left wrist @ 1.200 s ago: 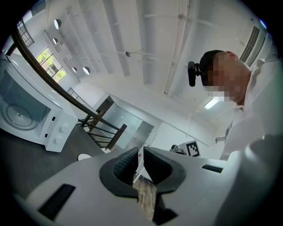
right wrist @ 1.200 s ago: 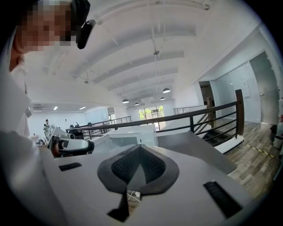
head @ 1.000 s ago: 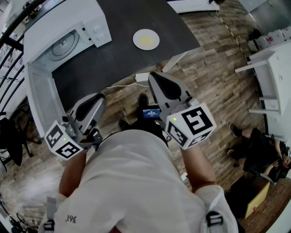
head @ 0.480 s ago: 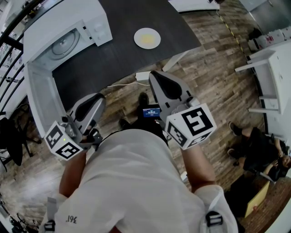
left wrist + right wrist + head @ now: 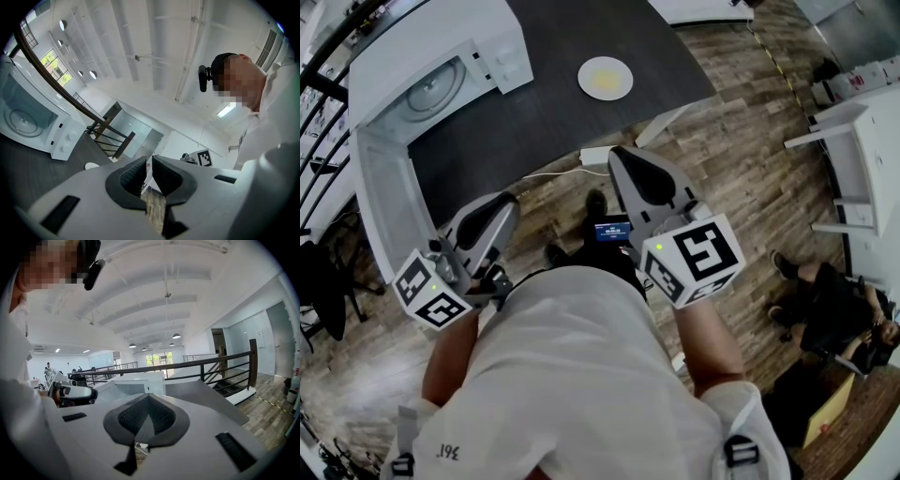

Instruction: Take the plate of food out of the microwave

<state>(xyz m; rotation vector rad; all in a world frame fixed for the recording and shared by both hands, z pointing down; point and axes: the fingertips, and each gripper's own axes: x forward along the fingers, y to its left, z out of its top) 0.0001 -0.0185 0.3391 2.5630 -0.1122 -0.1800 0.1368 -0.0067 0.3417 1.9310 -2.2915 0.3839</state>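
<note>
**Head view.** Both tools are drawn back close to my body, well short of the dark table [image 5: 553, 112]. The plate of food [image 5: 605, 78] lies on that table, ahead of the right gripper [image 5: 615, 155] and well apart from it. The microwave [image 5: 441, 70] stands ahead and to the left of the left gripper [image 5: 506, 199]. Its door [image 5: 384, 211] is swung wide toward that gripper's left side. The cavity shows only the bare turntable [image 5: 431, 92].

**Left gripper view.** The left gripper [image 5: 149, 161] is released. Its two ribbed pads [image 5: 133, 174] stand a narrow slot apart, and only floor shows through the gap. Nothing is held. The microwave [image 5: 28, 117] sits far off to the left of the jaws. The plate [image 5: 92, 165] appears as a small pale oval on the tabletop, to the left of the jaws and nearer than the oven.

**Right gripper view.** The right gripper [image 5: 149, 398] is clenched. Its pads meet at the tips with nothing caught between them. A white box straight beyond the tips [image 5: 138, 383] is probably the microwave. The plate cannot be made out from here.

**Progress.** I judge the removal itself complete, since the plate rests outside the oven, on the table, free of both tools. The one thing that looks unfinished is the open door. Shutting it is not named in the task.
</note>
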